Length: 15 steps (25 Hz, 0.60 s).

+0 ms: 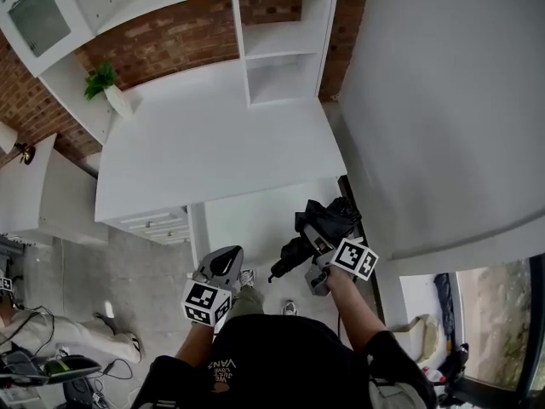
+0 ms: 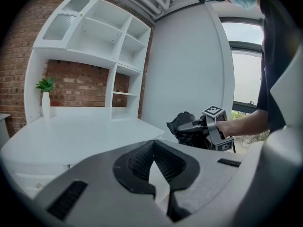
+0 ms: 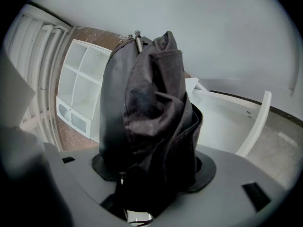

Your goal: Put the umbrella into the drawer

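Umbrella [image 3: 151, 112], folded: black crumpled fabric gathered round a metal-tipped shaft, clamped upright between the jaws of my right gripper [image 1: 313, 239]. I hold it in the air just off the front right corner of the smooth white worktop [image 1: 213, 143]. My left gripper [image 2: 154, 167], grey with ribbed black pads, has its jaws together on nothing, apart from the umbrella. White drawer fronts [image 1: 156, 222] sit under the worktop's left end. Square-celled white shelves [image 1: 281, 54] stand against rough red brick [image 1: 170, 37].
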Motion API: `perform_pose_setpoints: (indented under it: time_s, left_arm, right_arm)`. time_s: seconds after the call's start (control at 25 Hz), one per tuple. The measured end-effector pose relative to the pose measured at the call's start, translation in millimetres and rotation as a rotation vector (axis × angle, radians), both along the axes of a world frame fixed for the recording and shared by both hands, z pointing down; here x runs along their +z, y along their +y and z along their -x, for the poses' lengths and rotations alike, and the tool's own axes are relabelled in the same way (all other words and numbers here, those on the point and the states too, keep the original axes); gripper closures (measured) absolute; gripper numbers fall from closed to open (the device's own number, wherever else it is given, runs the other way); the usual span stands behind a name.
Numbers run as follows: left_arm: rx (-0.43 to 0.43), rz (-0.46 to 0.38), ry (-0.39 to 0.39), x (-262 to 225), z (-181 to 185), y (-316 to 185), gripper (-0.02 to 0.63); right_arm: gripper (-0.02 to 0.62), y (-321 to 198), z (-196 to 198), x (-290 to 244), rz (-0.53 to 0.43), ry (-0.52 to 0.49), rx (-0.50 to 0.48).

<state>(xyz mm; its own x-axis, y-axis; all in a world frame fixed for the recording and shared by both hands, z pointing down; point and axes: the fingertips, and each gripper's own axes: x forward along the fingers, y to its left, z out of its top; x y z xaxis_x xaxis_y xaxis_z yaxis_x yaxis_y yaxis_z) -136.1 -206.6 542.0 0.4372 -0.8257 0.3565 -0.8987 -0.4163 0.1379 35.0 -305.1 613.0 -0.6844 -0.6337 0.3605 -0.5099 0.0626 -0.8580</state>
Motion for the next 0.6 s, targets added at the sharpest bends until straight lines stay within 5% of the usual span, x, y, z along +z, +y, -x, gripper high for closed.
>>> perform_pose_setpoints:
  time_s: [0.6]
  left_arm:
    - [0.112,0.079,-0.012,28,34,-93,0.600]
  right_arm:
    - [0.330,-84,20,94,0.163,0.105,0.110]
